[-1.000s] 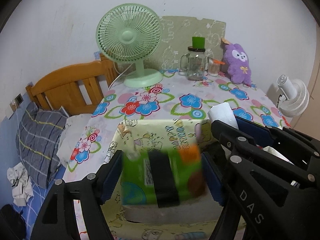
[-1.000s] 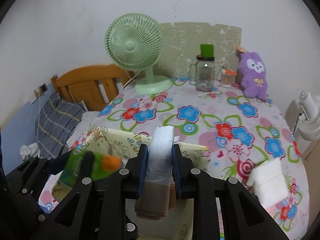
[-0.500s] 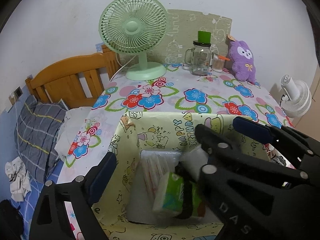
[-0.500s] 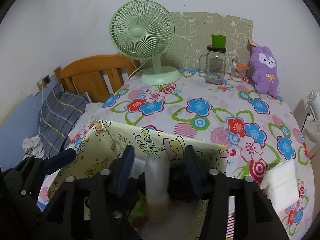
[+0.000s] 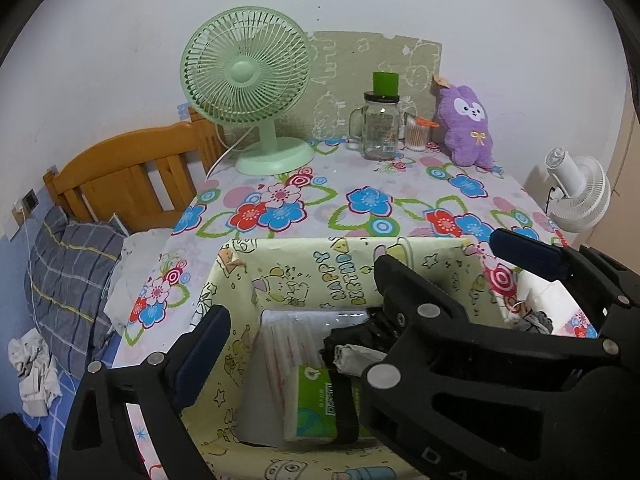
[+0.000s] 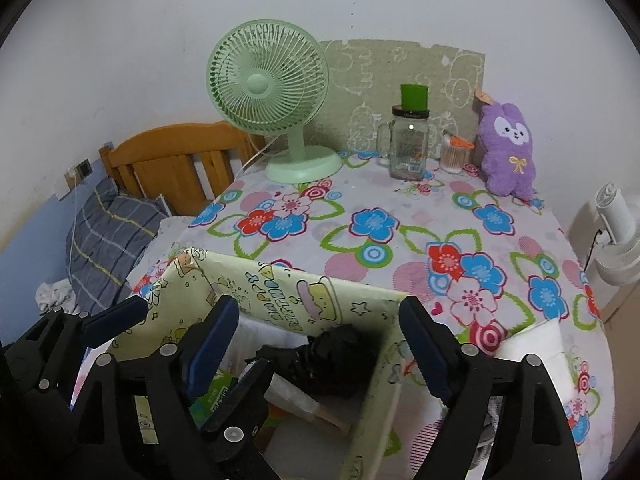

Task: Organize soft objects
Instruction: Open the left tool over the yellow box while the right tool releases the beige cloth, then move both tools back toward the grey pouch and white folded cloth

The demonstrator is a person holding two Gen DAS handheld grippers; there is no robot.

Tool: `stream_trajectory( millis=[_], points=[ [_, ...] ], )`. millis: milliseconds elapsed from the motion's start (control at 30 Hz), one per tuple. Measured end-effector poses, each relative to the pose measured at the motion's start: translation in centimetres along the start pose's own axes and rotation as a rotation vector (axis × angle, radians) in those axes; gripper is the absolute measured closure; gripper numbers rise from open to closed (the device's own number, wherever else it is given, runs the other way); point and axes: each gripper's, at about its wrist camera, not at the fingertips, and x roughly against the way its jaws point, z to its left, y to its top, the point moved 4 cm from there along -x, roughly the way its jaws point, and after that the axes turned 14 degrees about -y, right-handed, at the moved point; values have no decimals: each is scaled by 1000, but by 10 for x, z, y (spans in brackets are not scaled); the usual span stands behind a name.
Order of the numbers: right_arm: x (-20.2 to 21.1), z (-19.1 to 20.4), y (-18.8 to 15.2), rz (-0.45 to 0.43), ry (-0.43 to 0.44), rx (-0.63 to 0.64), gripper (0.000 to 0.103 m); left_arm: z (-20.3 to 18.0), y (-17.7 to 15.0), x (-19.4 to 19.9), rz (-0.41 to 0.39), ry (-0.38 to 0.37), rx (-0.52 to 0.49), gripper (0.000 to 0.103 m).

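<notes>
Left wrist view: my left gripper point(image 5: 356, 332) hangs over the open box point(image 5: 304, 248) with its jaws spread wide and nothing between them. Its near blue pad point(image 5: 200, 356) sits at eight o'clock and the far one at two o'clock, straddling the box so that anything let go falls straight in.

Below it, at six o'clock, a green tissue pack point(image 5: 314, 408) lies on the box floor, leaning on a clear packet with red stripes point(image 5: 288, 336). A white roll point(image 5: 352, 354) and some dark cloth point(image 5: 360, 332) rest just beside it, toward three o'clock.

From the right wrist view, my right gripper point(image 6: 320, 344) also points down into the box, its jaws opening with nothing pressed between the pads. The roll lies loose below them at six o'clock, beside the dark cloth.

I judge both hands are spread because their loads are already dropped.

Outside the box, on the flowered tablecloth point(image 6: 380, 232), a white pad point(image 6: 532, 344) waits at four o'clock. A purple plush point(image 6: 508, 152) leans on the wall at one o'clock, well apart, next to a glass jar point(image 6: 408, 148) and a green fan point(image 6: 268, 80) at twelve.
</notes>
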Motion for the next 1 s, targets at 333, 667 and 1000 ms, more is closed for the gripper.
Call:
stream_trajectory(
  millis=[333, 667, 1000],
  points=[
    [26, -17, 5, -52, -24, -17, 11, -20, 7, 18, -42, 1, -27, 7],
    [51, -33, 5, -98, -46, -31, 6, -38, 9, 35, -77, 18, -46, 7],
    [75, -56, 4, -140, -80, -53, 4, -67, 10, 49, -102, 16, -79, 3]
  ],
)
